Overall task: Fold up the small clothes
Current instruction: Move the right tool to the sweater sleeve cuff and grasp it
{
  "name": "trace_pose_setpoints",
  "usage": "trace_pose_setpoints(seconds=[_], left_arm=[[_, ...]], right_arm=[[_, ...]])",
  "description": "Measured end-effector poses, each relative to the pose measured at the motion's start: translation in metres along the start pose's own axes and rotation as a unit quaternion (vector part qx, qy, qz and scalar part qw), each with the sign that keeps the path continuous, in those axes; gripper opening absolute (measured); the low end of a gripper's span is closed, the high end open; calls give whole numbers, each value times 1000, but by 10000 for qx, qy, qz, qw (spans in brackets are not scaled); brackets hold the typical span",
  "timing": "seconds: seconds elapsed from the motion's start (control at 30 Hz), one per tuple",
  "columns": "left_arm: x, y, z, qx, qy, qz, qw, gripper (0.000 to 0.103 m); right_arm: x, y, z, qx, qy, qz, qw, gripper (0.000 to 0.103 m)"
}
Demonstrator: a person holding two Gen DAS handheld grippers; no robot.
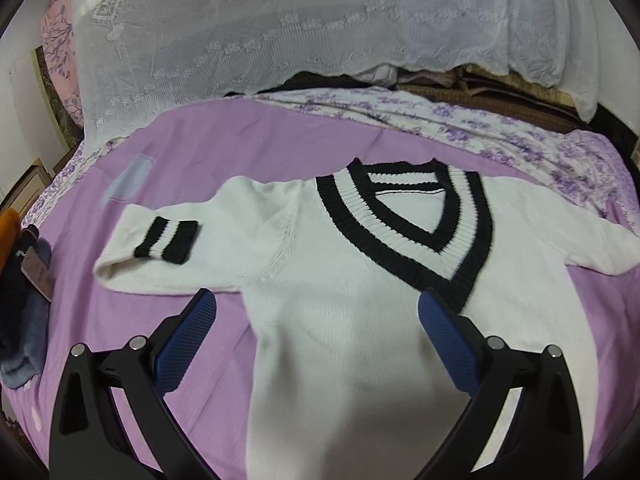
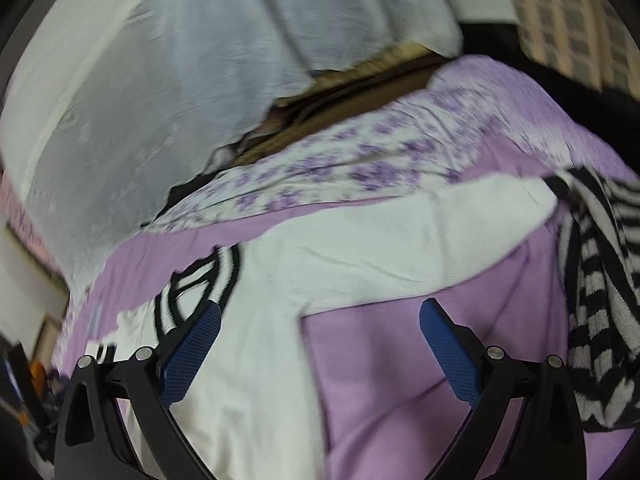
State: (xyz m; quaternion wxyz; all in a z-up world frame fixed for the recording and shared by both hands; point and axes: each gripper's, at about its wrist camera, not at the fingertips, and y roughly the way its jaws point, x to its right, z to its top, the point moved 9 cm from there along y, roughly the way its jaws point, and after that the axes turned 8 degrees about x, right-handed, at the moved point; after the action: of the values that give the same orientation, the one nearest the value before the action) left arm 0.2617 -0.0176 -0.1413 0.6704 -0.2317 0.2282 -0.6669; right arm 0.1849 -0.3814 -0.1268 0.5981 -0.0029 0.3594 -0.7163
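Basically flat: white sweater lies front-up on the purple bedsheet, long axis running from the hem near the camera up to the black-and-white V-neck collar pointing away toward the far side of the bed. One sleeve is folded back on itself, its striped cuff lying on top; other sleeve stretches straight out sideways. Left gripper hovers over the sweater body, jaws spread wide, nothing between them. Right gripper sits over the sheet just under the stretched sleeve, jaws also spread, empty; this view is motion-blurred. Surface is a bed, with a floral purple blanket along the far edge and a white lace cover draped behind. Dark and blue clothes pile at the left edge; a black-and-white striped garment lies beside the sleeve end.
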Motion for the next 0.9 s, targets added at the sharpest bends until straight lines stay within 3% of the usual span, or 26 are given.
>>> trace_pose_setpoints(seconds=[0.23, 0.3, 0.37, 0.43, 0.6, 0.73, 0.9], left_arm=[[12, 69, -13, -714, -114, -156, 9973, 99], [10, 92, -25, -936, -30, 73, 9956, 99], [9, 106, -37, -1082, -101, 2, 9941, 99], [6, 107, -37, -1015, -296, -134, 9943, 99], [14, 93, -30, -1005, -148, -189, 9947, 99], [57, 67, 2, -780, 153, -598, 9950, 99], [122, 52, 28, -581, 478, -772, 9942, 99]], right_arm=[[59, 21, 10, 3, 820, -268, 9963, 100], [72, 30, 7, -66, 1014, -353, 9942, 100], [84, 37, 3, -146, 1208, -422, 9917, 100], [96, 47, -2, -252, 1424, -480, 9883, 97], [116, 66, 1, -273, 1875, -777, 9788, 93], [133, 76, 16, -63, 2240, -1097, 9684, 87], [162, 87, 34, 250, 2659, -1282, 9551, 76]])
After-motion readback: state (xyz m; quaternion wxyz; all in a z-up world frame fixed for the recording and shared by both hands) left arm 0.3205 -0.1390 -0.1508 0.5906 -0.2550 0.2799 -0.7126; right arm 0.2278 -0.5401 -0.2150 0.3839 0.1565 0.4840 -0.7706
